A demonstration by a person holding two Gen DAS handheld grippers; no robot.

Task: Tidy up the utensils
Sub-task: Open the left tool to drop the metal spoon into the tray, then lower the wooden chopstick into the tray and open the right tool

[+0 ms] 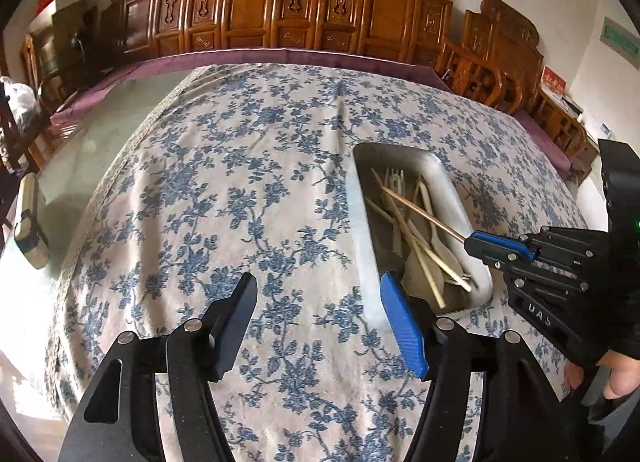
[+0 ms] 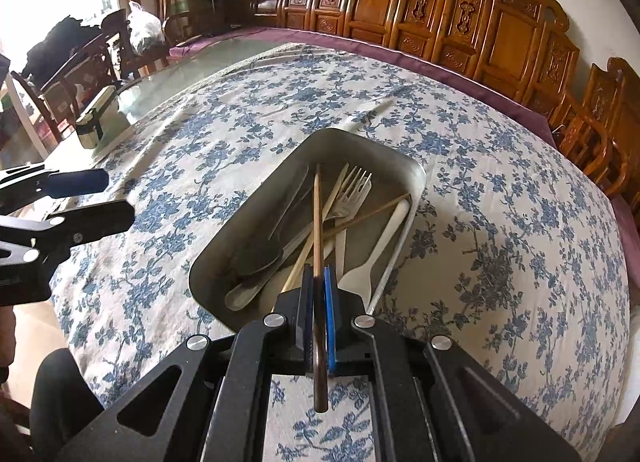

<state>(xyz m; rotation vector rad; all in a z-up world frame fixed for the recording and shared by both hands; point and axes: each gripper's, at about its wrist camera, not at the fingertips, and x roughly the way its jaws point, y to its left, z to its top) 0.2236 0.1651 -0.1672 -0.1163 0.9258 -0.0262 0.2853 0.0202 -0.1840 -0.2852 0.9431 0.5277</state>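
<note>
the right claw point(image 2: 319, 294) sits nearest the lens, its jaws clamped on a brown chopstick point(image 2: 318, 222) that points out over the metal tray point(image 2: 248, 202). the tray rests on the floral cloth point(image 2: 500, 222) covering the tabletop, right of centre, and holds a fork point(image 2: 352, 190), a dark spoon point(image 2: 260, 262), a white plastic utensil point(image 2: 376, 246) and more chopsticks. the left claw point(image 1: 318, 322) stands wide apart and empty over the cloth, just left of the tray's near end.

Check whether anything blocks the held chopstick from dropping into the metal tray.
Nothing visible does. The right gripper holds the brown chopstick directly over the open metal tray; the left gripper stands open, off to the side.
</note>
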